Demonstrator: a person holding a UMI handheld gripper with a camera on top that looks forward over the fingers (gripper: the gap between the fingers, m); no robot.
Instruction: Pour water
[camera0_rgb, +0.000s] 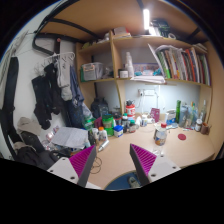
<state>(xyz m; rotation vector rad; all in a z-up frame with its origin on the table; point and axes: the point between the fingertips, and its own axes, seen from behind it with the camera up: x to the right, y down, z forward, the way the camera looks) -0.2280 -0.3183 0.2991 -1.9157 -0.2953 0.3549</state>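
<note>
Above a cluttered wooden tabletop (175, 150) the gripper (113, 160) hangs with its jaws apart and nothing between them; the two pink pads (82, 160) face each other across an open gap. Just ahead of the jaws, on the tabletop, lies a small dark object (133, 181) too unclear to name. Beyond the right finger stands a short metal cup (160, 134), and near it lies a small red lid (182, 137). Farther back along the wall stands a row of bottles and jars (185, 114), among them a tall green bottle (178, 108). Beyond the left finger sits a cluster of small containers (108, 125) with green and blue tops. Which of these vessels holds the water cannot be told. Over the tabletop runs a wooden shelf (135, 82) carrying a white box (92, 71), and a higher compartment holds leaning books (185, 62). Off to the left, dark clothes and bags (48, 95) hang against the wall. A strip light (146, 17) glows on the ceiling.
</note>
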